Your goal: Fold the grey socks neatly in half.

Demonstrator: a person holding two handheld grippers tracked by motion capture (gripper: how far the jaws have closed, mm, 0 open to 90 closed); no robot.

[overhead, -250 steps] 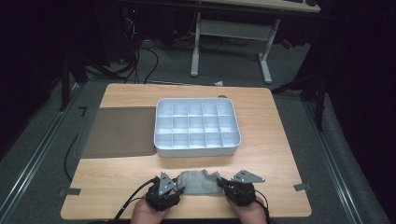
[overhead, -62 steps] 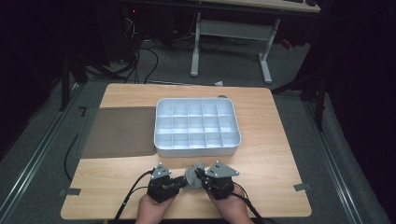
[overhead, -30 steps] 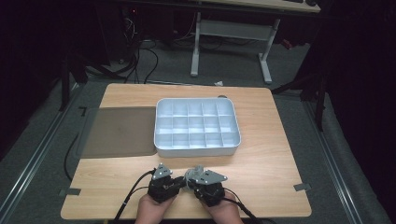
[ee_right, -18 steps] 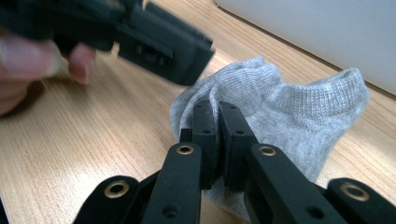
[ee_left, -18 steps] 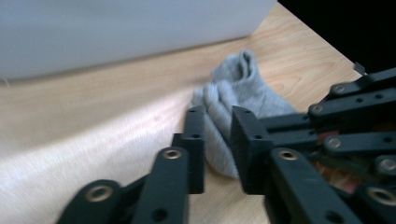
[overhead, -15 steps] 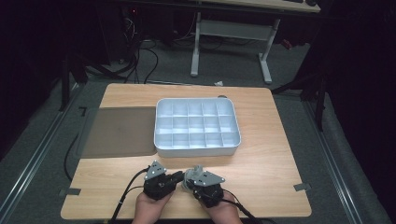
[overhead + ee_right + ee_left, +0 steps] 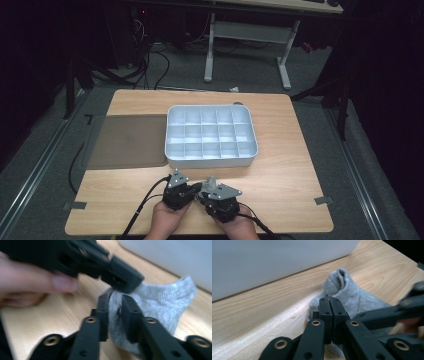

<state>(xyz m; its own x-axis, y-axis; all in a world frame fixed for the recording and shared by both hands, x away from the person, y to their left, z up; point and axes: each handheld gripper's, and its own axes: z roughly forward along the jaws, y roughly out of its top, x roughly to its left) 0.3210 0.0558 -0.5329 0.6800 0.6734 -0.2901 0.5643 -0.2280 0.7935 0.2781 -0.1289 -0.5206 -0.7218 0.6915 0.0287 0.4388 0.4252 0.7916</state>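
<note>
Grey sock lies bunched on the tabletop at the near edge, just in front of the white compartment tray, between both hands.

Left hand-held gripper: jaws have just been closing, now clenched together, apparently pinching a fold of sock at the tips. Right hand-held gripper: jaws have just been opening, sock fabric sits in the gap, pads look slack on it.

Risk: the right lets go before the left pinch is secure, so the fold springs open. The thin left pinch could also slip if pulled.

The high view gives tray layout and the dark mat. The gripper views show jaw contact and fabric.
</note>
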